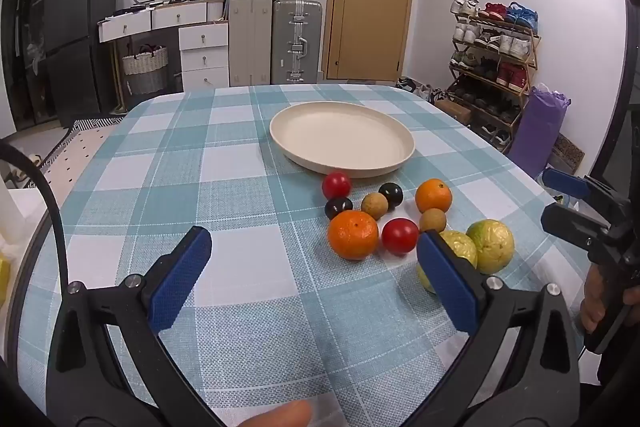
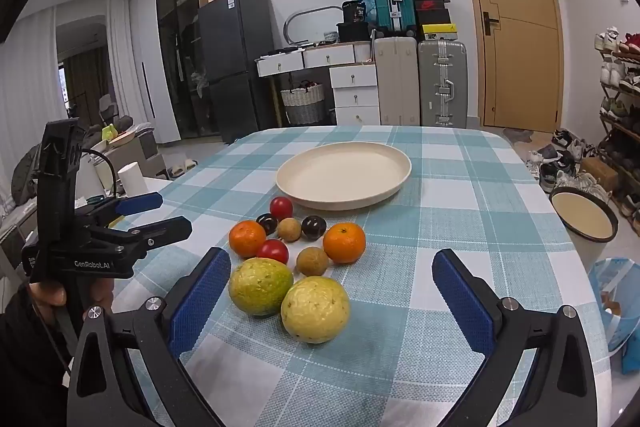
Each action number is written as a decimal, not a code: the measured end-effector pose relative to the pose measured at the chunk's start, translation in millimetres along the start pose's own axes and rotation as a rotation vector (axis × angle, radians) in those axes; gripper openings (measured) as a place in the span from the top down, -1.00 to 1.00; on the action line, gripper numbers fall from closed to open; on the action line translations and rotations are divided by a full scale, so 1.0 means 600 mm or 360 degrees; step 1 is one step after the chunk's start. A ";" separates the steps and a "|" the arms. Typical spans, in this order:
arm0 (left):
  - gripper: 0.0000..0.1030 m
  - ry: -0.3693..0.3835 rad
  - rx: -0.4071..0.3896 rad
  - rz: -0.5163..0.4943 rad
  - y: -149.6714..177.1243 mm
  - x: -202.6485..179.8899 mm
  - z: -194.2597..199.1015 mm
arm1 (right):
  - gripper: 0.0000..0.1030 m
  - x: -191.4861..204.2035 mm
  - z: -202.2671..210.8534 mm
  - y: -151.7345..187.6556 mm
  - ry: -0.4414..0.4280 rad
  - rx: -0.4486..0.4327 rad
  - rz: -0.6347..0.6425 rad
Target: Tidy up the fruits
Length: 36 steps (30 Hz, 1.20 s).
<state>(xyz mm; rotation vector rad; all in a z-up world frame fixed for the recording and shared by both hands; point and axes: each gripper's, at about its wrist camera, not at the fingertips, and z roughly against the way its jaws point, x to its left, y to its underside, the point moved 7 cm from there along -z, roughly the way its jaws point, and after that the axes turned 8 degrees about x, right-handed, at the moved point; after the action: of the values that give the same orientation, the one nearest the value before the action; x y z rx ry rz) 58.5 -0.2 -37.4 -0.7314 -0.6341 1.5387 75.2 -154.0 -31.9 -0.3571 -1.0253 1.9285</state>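
A cream plate (image 1: pixel 342 137) (image 2: pixel 344 173) sits empty on the checked tablecloth. In front of it lies a cluster of fruit: two oranges (image 1: pixel 353 234) (image 2: pixel 344 242), two red tomatoes (image 1: pixel 399 235), two dark plums (image 1: pixel 391 194), two brown longans (image 1: pixel 374 205) and two yellow-green guavas (image 2: pixel 315 309) (image 1: pixel 495 245). My left gripper (image 1: pixel 314 263) is open and empty, left of the fruit. My right gripper (image 2: pixel 332 291) is open, hovering with the guavas between its fingers' line of sight, touching nothing.
The table's right edge is close to the fruit. Beside it on the floor stand a cream bucket (image 2: pixel 586 223) and a shoe rack (image 1: pixel 494 67). Suitcases, drawers and a door stand behind the table.
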 end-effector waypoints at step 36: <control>-0.99 -0.0007 0.0008 -0.0011 0.001 -0.003 0.002 | -1.00 0.001 0.001 0.000 -0.0001 0.0001 0.0001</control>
<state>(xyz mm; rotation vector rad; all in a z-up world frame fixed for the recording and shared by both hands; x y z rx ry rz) 57.2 -1.9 -36.7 -0.7214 -0.6349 1.5355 74.4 -154.0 -31.4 -0.3567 -1.0252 1.9295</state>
